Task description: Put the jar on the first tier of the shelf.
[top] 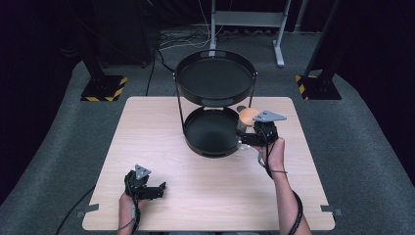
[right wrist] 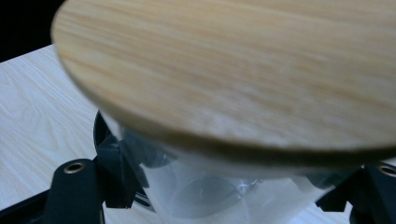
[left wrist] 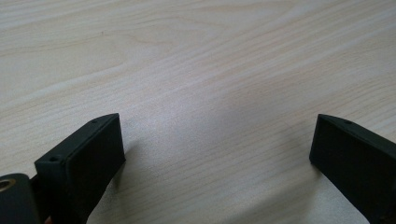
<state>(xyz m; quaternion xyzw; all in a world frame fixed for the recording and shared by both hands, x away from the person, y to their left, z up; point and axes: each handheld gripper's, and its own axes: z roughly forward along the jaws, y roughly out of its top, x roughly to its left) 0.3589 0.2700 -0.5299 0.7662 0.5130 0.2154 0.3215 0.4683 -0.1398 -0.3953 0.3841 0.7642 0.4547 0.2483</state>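
Two grippers: my right gripper [top: 248,138], frame centre, clasps a clear glass jar [right wrist: 210,191] with round wooden lid [top: 247,116]; my left gripper [top: 155,190], lower left, gapes over the pale wooden table [top: 161,127].

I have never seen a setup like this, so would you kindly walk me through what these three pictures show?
A person sits at a light wooden table and holds a hand-held two-jaw tool in each hand. The high view looks down on the table from above. On it stands a black two-tier round metal tray stand.

The other two pictures come from cameras riding on the tools. The left gripper, resting near the table's front edge, has its black jaws wide apart with nothing between them.

The right gripper, beside the stand's lower tray, is closed on a clear glass jar with a round wooden lid, seen very close in its own view.
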